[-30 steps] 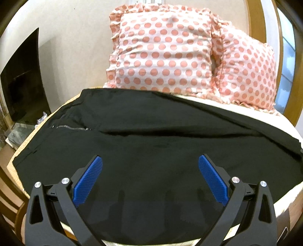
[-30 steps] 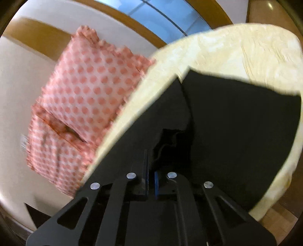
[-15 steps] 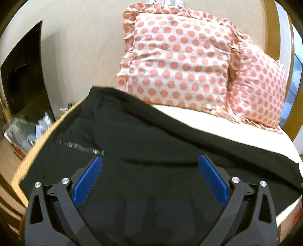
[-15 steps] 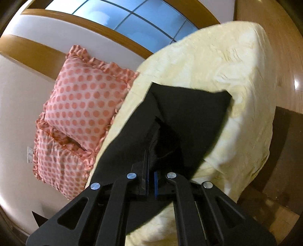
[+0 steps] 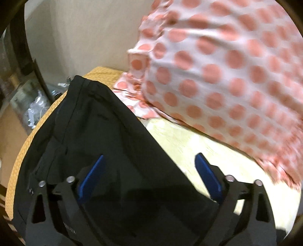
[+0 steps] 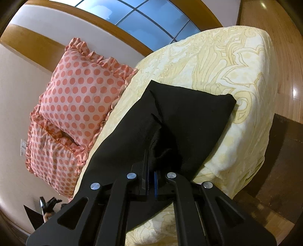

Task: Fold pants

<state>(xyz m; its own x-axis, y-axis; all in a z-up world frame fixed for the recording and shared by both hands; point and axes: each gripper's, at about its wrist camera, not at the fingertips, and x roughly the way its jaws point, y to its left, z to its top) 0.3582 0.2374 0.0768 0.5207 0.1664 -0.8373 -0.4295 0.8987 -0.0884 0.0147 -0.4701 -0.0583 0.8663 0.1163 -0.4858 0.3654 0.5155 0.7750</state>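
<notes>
Black pants lie on a bed with a pale yellow cover. In the left wrist view the waistband end lies at the bed's left edge, and my left gripper hangs open above the pants near their far edge, holding nothing. In the right wrist view my right gripper is shut on a bunched fold of the pants, lifting the leg end, which drapes over the bed cover.
Pink polka-dot pillows stand against the wall at the head of the bed, also in the right wrist view. A window is behind them. Clutter sits left of the bed. Wooden floor lies beyond the foot.
My left gripper has moved forward and left toward the waistband and pillows, staying open. My right gripper has lifted and pulled the leg end back, so more bed cover shows.
</notes>
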